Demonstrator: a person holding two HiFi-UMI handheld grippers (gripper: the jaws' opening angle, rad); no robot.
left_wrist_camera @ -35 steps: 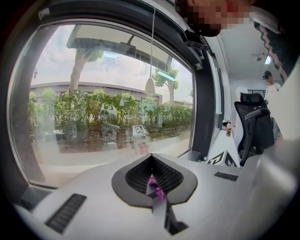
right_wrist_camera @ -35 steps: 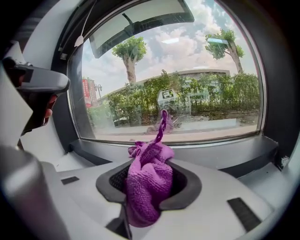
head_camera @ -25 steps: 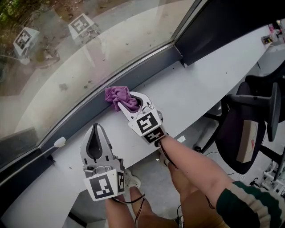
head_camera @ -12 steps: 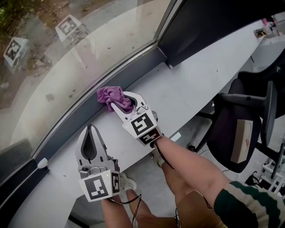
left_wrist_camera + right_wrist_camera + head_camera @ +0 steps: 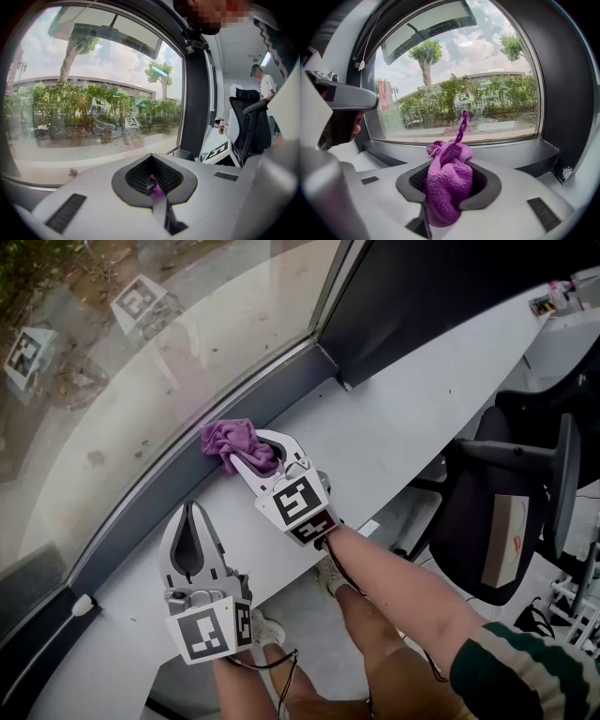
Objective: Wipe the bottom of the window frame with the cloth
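grey left gripper (image 5: 192,510) rests on the ledge (image 5: 403,437) at 7 o'clock, jaws pressed together, empty. purple cloth (image 5: 228,439), pinched in my right gripper (image 5: 255,454), seems to touch the frame (image 5: 281,390) at its 11 o'clock. the frame runs 8 to 2, so i'd sweep right-handed along that line.

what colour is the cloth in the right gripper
Purple. The cloth shows best in the right gripper view.

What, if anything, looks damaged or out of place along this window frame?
A white scuff marks the dark window frame at its right corner, like chipped paint. A small white lump sits on the frame's left end. Nothing is spilled.
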